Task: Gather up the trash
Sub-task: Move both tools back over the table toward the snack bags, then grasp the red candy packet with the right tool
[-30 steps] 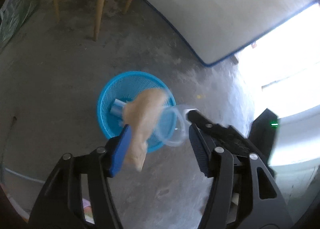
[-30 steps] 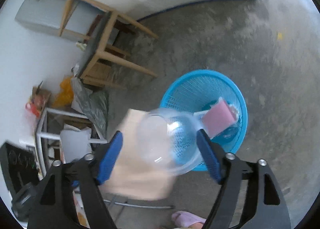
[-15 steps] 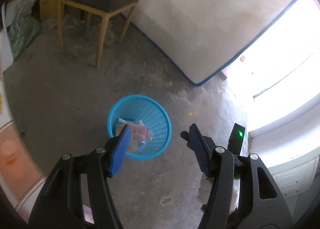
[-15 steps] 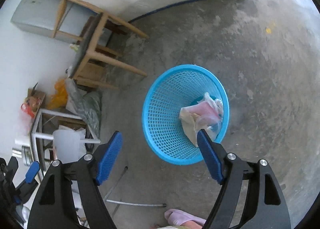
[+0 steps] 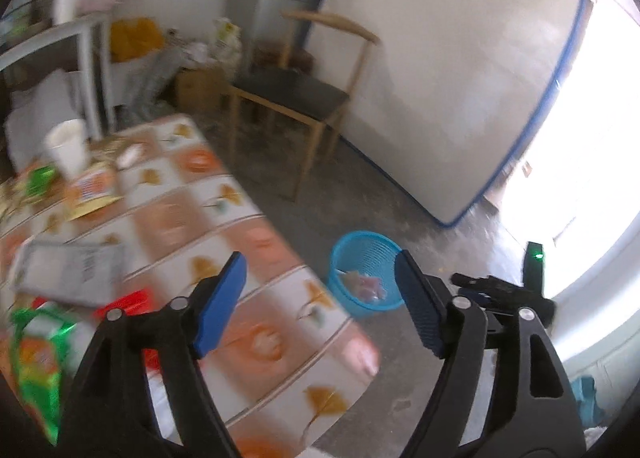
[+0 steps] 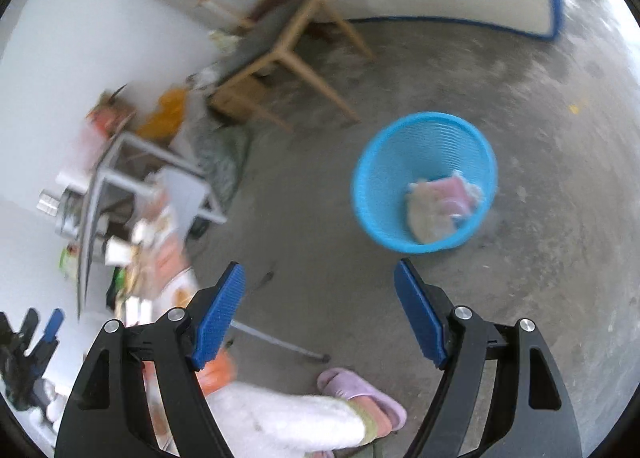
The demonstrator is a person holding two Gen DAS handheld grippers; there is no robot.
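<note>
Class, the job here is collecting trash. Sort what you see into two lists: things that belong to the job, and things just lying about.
Belongs to the job:
- blue basket, trash already inside
- green wrapper on the table
- white cup
- left tool, open, empty
- right tool, open, empty

Lying about:
- wooden chair
- mattress against the wall
- pink slipper

A lived-in home: propped mattress, wooden chair, tablecloth-covered table.
</note>
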